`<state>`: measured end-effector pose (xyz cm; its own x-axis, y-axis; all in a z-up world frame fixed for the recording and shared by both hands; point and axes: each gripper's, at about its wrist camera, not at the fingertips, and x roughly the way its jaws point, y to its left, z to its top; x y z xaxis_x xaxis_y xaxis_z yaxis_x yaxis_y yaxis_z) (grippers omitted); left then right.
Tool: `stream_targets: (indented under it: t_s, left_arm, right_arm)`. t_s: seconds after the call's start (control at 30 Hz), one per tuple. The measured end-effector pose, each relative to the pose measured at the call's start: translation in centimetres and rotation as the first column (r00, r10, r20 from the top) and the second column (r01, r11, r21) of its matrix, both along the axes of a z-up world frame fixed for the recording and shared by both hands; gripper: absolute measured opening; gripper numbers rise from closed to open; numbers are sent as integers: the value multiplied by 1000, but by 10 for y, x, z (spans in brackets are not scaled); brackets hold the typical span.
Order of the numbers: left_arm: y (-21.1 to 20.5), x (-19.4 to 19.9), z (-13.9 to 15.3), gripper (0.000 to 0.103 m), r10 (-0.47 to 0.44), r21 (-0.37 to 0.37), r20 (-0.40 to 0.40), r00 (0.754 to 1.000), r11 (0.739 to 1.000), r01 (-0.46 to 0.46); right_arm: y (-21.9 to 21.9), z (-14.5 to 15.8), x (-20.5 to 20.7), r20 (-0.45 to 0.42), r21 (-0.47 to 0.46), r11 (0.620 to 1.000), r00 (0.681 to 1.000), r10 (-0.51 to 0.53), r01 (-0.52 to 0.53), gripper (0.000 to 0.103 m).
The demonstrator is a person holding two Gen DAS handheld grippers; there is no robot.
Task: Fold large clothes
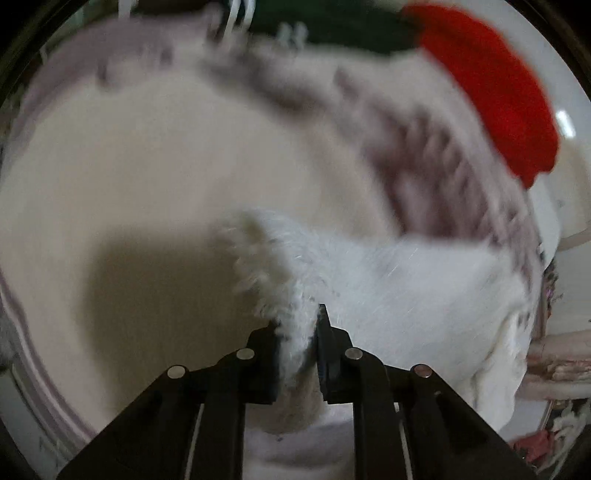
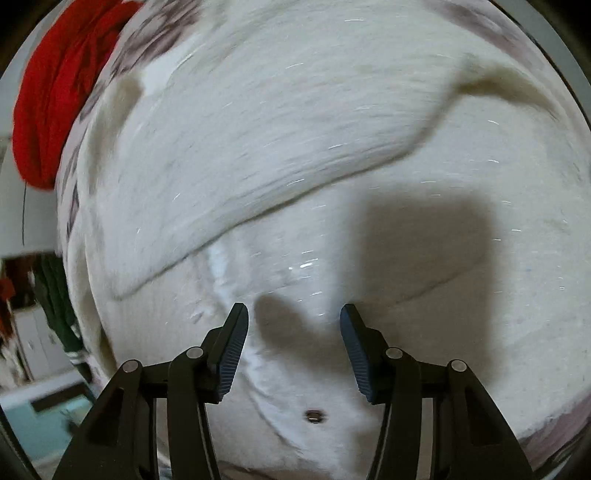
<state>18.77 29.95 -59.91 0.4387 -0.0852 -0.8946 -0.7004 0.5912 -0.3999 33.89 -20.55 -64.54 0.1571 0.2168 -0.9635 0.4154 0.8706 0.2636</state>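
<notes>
Fleece first: your left gripper [image 1: 297, 339] has its jaws pinched tight on a fluffy white edge of the white fleece garment [image 1: 406, 291], which trails off toward three o'clock over the patterned sheet [image 1: 436, 147]. At one o'clock, a red cloth [image 1: 491, 88] lies blurred; at twelve, something dark green [image 1: 332, 26]. Over to your right gripper [image 2: 293, 332]: fingers apart, nothing between them, pointing down at the same fleece, which fills the view. Red cloth sits at ten o'clock.

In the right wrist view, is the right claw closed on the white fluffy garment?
No, the right claw stands open above the white fluffy garment, its pads apart.
</notes>
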Motion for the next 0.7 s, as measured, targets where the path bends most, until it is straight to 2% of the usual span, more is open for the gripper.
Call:
stream_targets:
  t_s: [0.1,0.2,0.27,0.33,0.4,0.5,0.57,0.63,0.7]
  left_arm:
    - [51,26,18,12,1,68,49,999,998,-4]
    - [93,56,10,12,10,102,70,998,995,-17]
    - [110,78,-6,9,-8,137,39,999,991,3]
    - [127,91,-27,7,-16,158,-38,999,987,22]
    - [139,85,-42,7,-4,95,-91,996,995,12]
    - [136,54,-37,10,17,-28,-66,998,999,-19]
    - [124,29,-28,23,42,-109,-26,999,993,-45]
    - [105,6,-23,78,101,-177,-5,995,979,-100]
    - [90,-8,-31,88,170,-293,52,984,944,-148]
  right_arm:
    - [40,-5,8,19,3,999,999,41,-41,54]
    - [66,-8,13,23,-32,997,998,66,-65,54]
    - [81,-13,19,28,-23,998,998,57,-56,54]
    - [94,-19,21,16,-30,998,998,56,-56,54]
    - [105,-25,24,7,-45,998,999,54,-53,54]
    - [116,-30,28,5,-38,999,999,36,-36,62]
    - [128,-36,31,7,-28,999,1000,20,-20,62]
    - [129,-37,31,10,-17,1000,1000,7,-7,63]
    - [126,-38,29,14,-4,1000,1000,-1,1,66]
